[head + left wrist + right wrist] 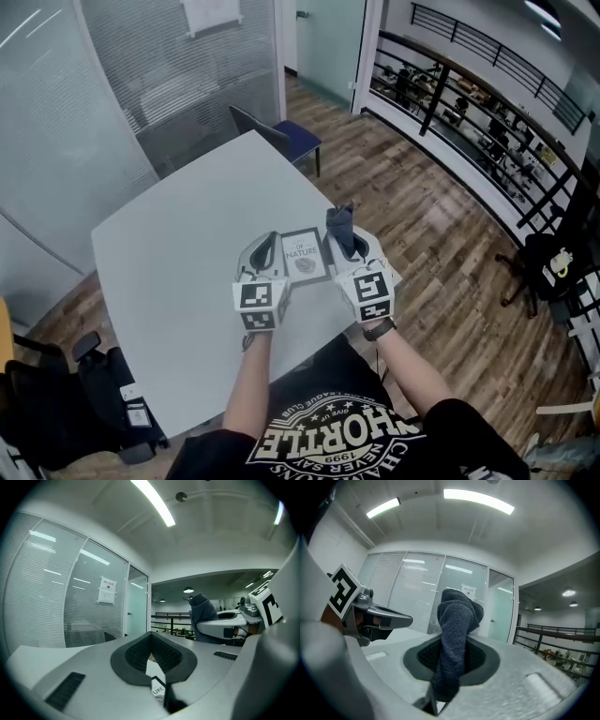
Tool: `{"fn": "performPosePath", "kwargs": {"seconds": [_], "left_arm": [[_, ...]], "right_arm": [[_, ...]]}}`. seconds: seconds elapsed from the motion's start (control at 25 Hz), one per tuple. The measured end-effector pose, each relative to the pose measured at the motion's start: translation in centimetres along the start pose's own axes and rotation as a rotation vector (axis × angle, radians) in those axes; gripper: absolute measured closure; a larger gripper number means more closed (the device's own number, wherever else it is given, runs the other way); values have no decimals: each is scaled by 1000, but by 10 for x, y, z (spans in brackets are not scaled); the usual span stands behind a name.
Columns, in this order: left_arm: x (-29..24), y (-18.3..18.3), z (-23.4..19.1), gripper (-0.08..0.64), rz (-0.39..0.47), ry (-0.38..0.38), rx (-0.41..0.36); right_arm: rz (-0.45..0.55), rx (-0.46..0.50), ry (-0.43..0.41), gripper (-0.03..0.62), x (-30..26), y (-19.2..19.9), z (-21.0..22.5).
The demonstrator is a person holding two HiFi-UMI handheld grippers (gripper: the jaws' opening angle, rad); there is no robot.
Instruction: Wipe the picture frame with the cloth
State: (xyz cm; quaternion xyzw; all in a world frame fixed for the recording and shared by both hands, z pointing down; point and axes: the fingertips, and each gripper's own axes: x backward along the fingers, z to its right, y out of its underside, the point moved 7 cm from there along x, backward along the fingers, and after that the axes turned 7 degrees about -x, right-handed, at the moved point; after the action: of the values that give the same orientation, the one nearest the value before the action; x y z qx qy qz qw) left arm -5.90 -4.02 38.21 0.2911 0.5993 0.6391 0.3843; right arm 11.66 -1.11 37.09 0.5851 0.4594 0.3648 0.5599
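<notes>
The picture frame (303, 255) has a black border and a white print, and it is held over the near part of the white table (187, 244). My left gripper (272, 244) is shut on the frame's left edge. In the left gripper view a corner of the frame (158, 692) shows between the closed pads (136, 656). My right gripper (349, 246) is at the frame's right side, shut on a dark grey-blue cloth (339, 223) that sticks up out of the jaws. The cloth (454, 634) fills the middle of the right gripper view.
A blue chair (291, 139) stands at the table's far corner, by a glass wall with blinds (178, 66). A black railing (469, 103) runs along the right over the wood floor. Black office chairs (103, 375) stand at the lower left.
</notes>
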Motion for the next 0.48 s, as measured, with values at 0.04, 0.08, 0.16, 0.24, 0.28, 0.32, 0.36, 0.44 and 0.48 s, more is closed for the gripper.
{"fn": "performPosePath", "kwargs": {"seconds": [0.04,0.08,0.16,0.24,0.28,0.32,0.36,0.44,0.48], "left_arm": [[3,3,2,566,-1,3,10],[6,6,3,566,-1,7,27],[13,8,3,566,9,7,54],[19,6,1,566,23,-5,50],[22,3,-1,566,26,-12,44],[24,0,-2,566,24,-17,41],[25,-2,-3,567,17,-19,41],[26,-5,-3,566,5,-16,41],[27,-6,-3,566,2,-12,41]], "right_arm": [[-3,4,-3,520,2,3,-3],[-8,12,-4,520,4,6,-6],[-18,29,-3,520,7,12,-11],[-26,35,-6,520,9,13,-17],[-28,37,-11,520,10,12,-20],[-31,40,-16,520,12,9,-22],[-35,42,-22,520,12,7,-24],[-43,42,-31,520,14,2,-26],[-48,40,-34,520,15,1,-26]]}}
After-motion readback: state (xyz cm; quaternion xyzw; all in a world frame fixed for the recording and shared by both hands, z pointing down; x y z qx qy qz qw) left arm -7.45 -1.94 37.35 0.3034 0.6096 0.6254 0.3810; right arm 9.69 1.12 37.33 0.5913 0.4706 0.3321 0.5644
